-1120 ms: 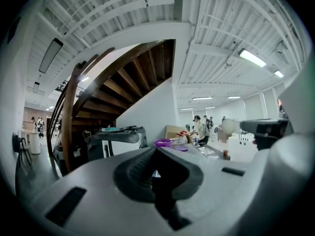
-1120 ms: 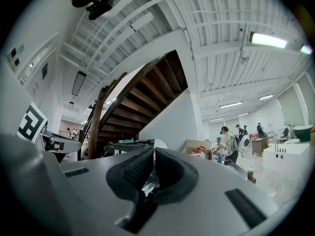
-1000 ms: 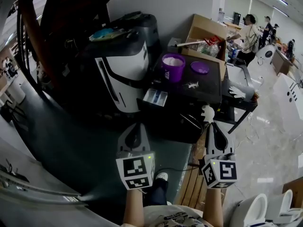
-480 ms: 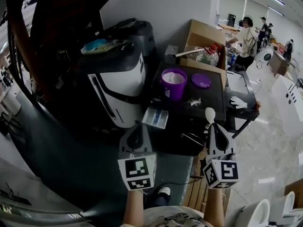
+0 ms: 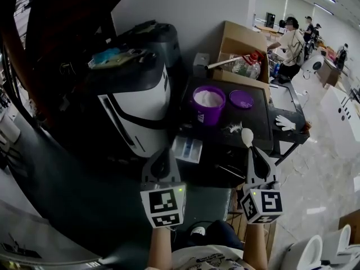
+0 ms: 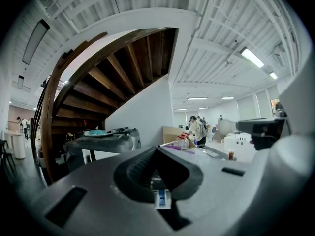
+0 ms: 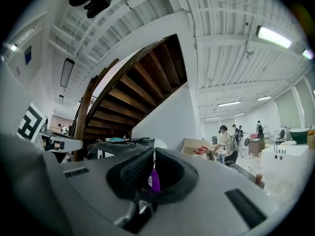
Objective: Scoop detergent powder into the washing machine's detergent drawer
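My right gripper (image 5: 251, 154) has its two jaws pressed together on the thin handle of a white spoon (image 5: 247, 137). The spoon has a round bowl at its far end. Its long way runs straight along the jaws, and the bowl sticks out past the tips and points away from me, over the near edge of the black table (image 5: 258, 122). I cannot tell if anything is in the bowl.

My left gripper (image 5: 161, 153) has its jaws pressed together too, with nothing between them.

The open drawer (image 5: 187, 149) of the washing machine (image 5: 138, 103) is just past the left gripper's tips, a little to the right. It is white with blue parts inside. The purple tub (image 5: 208, 104) is ahead of the spoon and to its left. Its purple lid (image 5: 241, 99) lies flat on the table, straight ahead of the spoon.

Only the head view shows the white powder (image 5: 208, 98) in the tub. The right gripper view shows only the spoon's thin edge between the jaws, with a bit of the purple tub behind it. The left gripper view shows the spoon from the side, off to its right, with the round bowl sticking out of the right gripper. It also shows the blue of the drawer through the gap behind its own tips.
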Demonstrator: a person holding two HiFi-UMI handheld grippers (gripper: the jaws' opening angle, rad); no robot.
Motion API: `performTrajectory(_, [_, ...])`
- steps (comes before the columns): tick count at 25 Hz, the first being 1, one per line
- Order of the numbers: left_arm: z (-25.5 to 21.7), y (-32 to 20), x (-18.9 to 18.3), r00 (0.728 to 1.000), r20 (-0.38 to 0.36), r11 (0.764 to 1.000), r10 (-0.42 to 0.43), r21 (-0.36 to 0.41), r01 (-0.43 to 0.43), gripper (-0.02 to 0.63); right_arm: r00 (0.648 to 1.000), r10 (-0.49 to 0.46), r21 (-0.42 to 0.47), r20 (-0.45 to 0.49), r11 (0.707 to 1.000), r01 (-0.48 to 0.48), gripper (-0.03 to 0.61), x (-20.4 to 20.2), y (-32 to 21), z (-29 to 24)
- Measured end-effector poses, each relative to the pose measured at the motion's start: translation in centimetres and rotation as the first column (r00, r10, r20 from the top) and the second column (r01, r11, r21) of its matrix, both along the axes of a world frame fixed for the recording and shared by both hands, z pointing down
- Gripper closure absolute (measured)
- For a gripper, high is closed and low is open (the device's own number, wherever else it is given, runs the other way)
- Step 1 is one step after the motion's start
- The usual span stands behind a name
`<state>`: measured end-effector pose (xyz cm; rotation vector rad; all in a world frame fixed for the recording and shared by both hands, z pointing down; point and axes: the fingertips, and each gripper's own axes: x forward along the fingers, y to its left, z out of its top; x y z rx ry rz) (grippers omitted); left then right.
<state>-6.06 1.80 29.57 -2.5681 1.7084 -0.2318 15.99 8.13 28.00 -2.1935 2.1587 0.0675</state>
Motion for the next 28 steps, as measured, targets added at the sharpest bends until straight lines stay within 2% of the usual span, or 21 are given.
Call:
performTrajectory(8, [1.3, -2.1, -0.8, 1.0, 0.001, 0.999, -0.02, -0.036, 0.02, 0.612, 1.0, -0.016, -0.036, 0.014, 0.999, 0.016, 0.558, -0.4, -2.5, 1.0])
performTrajectory(14, [2.0, -4.8, -0.1, 0.999, -0.006, 0.998, -0.04, -0.048, 0.04, 0.612, 0.999, -0.036, -0.044, 0.007, 0.998, 0.036, 0.558, 0.4, -5.5, 1.3])
performTrajectory(24, [2.4, -12.1, 2.2, 0.996, 0.008, 0.995, -0.087, -0.05, 0.087, 0.611, 0.994, -0.105, -0.062, 0.007, 0.992, 0.105, 0.558, 2.6, -14.1, 1.7])
performTrajectory(28, [2.7, -15.4, 3.3, 0.993, 0.016, 0.991, -0.114, -0.063, 0.115, 0.611, 0.988, -0.154, -0.133, 0.01, 0.979, 0.153, 0.558, 3.4, -18.5, 2.8])
